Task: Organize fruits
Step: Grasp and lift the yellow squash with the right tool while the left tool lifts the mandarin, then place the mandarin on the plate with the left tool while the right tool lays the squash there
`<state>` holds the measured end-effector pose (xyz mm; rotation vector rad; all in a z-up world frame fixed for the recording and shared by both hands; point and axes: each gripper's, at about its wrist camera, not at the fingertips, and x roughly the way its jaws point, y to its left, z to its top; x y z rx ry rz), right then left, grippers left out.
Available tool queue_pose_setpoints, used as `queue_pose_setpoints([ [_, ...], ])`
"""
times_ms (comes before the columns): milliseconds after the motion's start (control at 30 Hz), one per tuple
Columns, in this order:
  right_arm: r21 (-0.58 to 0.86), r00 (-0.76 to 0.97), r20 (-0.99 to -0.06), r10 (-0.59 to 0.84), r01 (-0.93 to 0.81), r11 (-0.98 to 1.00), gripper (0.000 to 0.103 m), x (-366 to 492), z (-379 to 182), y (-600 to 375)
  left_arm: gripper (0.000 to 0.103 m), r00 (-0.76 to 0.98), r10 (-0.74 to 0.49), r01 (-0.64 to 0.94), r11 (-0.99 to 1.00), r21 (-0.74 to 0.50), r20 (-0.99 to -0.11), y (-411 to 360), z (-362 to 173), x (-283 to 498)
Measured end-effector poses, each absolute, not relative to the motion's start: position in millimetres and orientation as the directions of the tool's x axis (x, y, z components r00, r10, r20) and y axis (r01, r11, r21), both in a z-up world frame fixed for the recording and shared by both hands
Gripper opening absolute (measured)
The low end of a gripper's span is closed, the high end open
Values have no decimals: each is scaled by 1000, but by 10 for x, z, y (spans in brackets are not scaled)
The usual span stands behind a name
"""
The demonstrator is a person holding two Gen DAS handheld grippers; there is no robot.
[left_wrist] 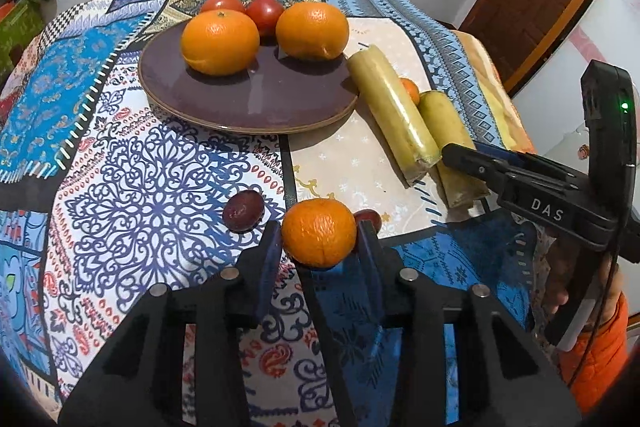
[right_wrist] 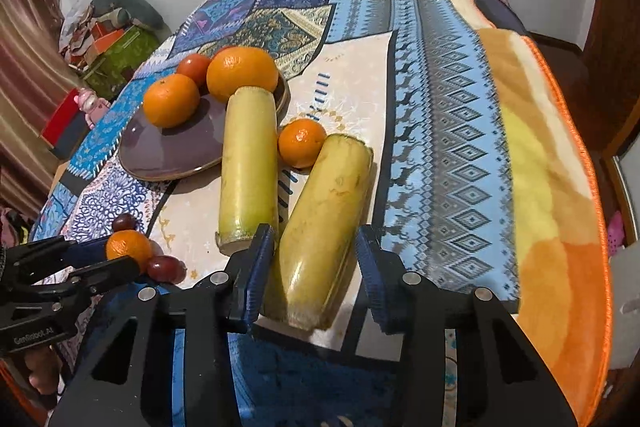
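We are bracketing a small orange with the left tongs; both pads look to be touching its sides, so we judge it pinched. The right tongs are straddling the nearer of 2 yellow-green stalk pieces, the left pad touching and the right pad apart. We should be squeezing gently and lifting straight, since 2 dark plums are lying just beside the orange. The purple plate, already carrying 2 oranges, is waiting farther back on the patchwork cloth over the table; white walls are rising behind.
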<state>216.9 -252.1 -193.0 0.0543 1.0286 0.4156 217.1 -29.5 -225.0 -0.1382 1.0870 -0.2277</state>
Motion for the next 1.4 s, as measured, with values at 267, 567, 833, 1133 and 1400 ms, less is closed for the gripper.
queue_pose_setpoints([
  [267,240,432,-830,353,-295,925,42,2286,-2001,-2505,38,444,-248,116,969,-219,-861,-335,-2298,2256],
  [567,226,458,-823,337,-279,933,36,2318,-2001,-2538,37,468,-240,109,971,-213,-851,-305,-2251,2244],
  [833,228,464,-818,340,-282,932,34,2222,-1930,-2691,37,517,-238,96,971,-220,-822,-169,-2017,2146],
  [1133,220,485,-806,339,-286,933,34,2083,-1800,-2766,37,582,-200,62,977,-202,-788,71,-1715,2064],
  [1400,229,539,-747,389,-341,912,34,2105,-1435,-2589,37,612,-150,18,984,-176,-776,332,-1593,2167],
])
